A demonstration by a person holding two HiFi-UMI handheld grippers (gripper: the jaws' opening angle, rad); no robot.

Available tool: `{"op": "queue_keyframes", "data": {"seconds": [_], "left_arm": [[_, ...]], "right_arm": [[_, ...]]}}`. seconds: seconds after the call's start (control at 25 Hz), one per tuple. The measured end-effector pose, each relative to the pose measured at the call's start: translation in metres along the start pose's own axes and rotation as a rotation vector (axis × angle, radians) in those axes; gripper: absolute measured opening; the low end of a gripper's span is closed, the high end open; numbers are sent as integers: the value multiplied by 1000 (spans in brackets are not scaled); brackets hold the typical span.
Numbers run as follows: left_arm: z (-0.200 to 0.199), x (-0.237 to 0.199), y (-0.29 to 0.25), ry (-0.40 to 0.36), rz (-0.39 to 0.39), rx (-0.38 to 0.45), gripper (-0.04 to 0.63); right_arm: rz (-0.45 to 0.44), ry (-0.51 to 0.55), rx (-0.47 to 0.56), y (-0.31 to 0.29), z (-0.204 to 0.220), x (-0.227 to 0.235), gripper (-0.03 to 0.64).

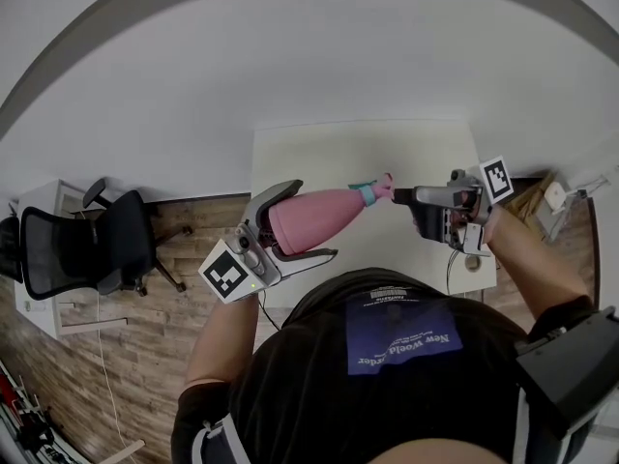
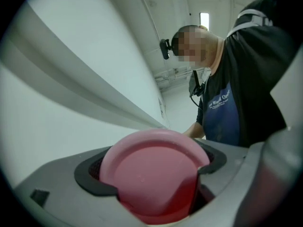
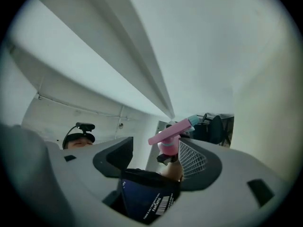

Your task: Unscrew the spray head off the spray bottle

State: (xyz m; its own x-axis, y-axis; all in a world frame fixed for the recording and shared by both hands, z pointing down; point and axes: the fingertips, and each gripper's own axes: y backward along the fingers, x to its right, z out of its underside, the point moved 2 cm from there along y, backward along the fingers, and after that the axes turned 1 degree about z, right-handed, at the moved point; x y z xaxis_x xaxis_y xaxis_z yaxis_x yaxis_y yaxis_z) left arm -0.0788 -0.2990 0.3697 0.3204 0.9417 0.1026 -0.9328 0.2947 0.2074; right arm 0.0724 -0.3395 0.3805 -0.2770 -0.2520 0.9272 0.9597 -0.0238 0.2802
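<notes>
Left tool (image 1: 311,221) clamps spray bottle (image 1: 334,209); right tool (image 1: 401,197) open at spray head (image 1: 380,188)

Left gripper (image 1: 311,220): left of centre in the head view, pointing toward the right of the frame. Its jaws are clamped on the wide end of the spray bottle (image 1: 314,218); the left gripper view (image 2: 151,174) confirms contact on both sides. Left forearm (image 1: 227,332) rises from the lower frame, bare. Right gripper (image 1: 402,196): right of centre, pointing left, facing the other. Jaws stand apart (image 3: 156,160), the spray head (image 3: 171,135) by the right pad, not pressed. Right forearm (image 1: 527,259) enters from the lower right.
</notes>
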Motion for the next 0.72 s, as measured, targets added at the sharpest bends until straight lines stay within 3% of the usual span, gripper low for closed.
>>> {"op": "queue_keyframes", "data": {"seconds": [0.32, 0.72], "left_arm": [[-4, 12, -4, -66, 39, -11, 492], [5, 33, -13, -135, 119, -65, 492]], "right_arm": [[-62, -87, 6, -14, 10, 9, 272], [-32, -112, -67, -19, 18, 15, 272]]}}
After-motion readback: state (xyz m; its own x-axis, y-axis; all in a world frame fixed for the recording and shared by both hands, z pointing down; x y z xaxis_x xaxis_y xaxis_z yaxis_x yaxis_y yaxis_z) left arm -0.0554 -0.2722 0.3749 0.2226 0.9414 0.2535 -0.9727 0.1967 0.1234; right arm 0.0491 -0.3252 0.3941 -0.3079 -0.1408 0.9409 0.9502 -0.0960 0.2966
